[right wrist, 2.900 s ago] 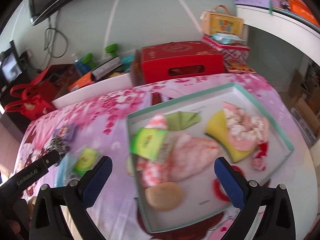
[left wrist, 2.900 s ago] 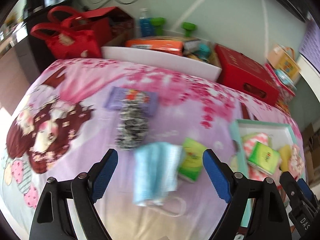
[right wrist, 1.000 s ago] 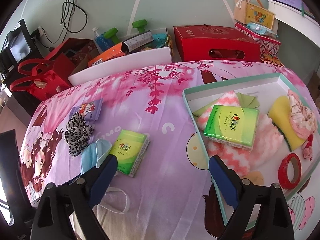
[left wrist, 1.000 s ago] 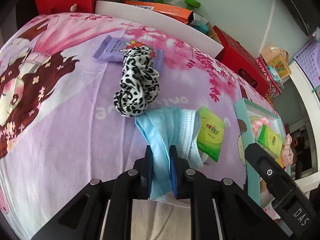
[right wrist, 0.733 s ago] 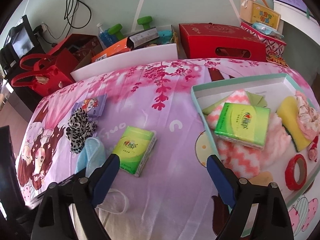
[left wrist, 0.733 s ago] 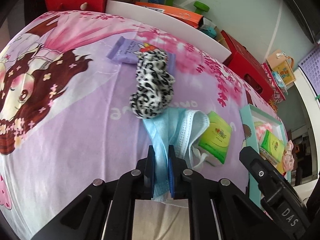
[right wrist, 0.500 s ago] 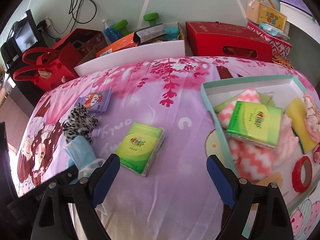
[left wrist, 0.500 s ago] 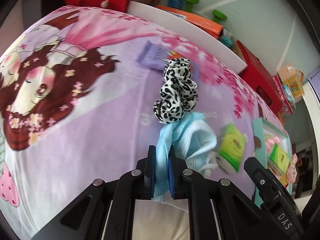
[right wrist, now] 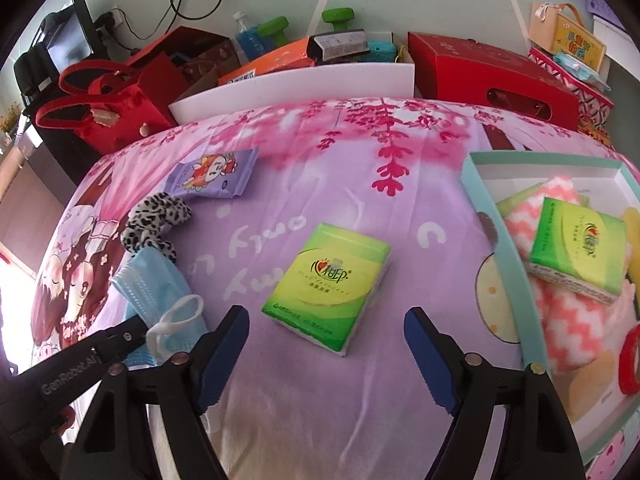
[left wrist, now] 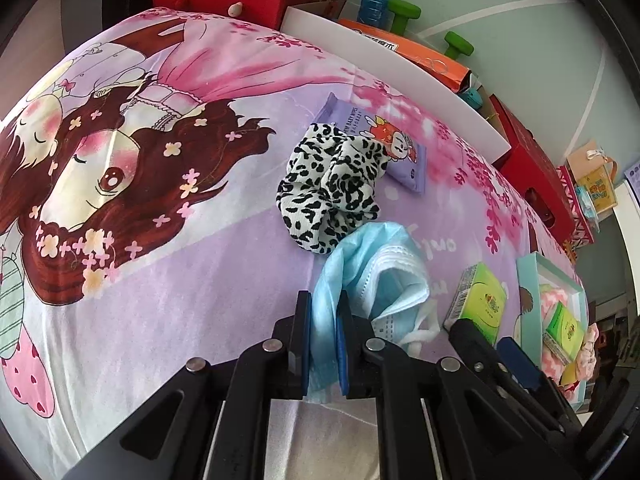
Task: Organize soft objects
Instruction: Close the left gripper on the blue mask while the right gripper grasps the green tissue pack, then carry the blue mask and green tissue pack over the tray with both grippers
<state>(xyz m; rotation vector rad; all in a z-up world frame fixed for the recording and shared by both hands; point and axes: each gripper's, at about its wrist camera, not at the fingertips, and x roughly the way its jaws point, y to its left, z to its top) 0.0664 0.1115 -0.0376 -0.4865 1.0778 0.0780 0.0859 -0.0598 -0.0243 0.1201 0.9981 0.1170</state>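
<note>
Since a second ago the left hand-held gripper (left wrist: 323, 334) stays clamped on the blue face mask (left wrist: 372, 276), now partly lifted, while the right hand-held gripper (right wrist: 326, 354), jaws just narrowing but still apart and empty, has neared the green tissue pack (right wrist: 328, 290), probably next for the box (right wrist: 496, 240).

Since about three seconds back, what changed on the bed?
The left claw, open then, shut on the blue face mask and dragged it up against the leopard scrunchie. The right claw swung from over the teal box to the green tissue pack on the sheet; its jaws have just been closing, not touching it. Scrunchie, purple pack, box contents unmoved.
</note>
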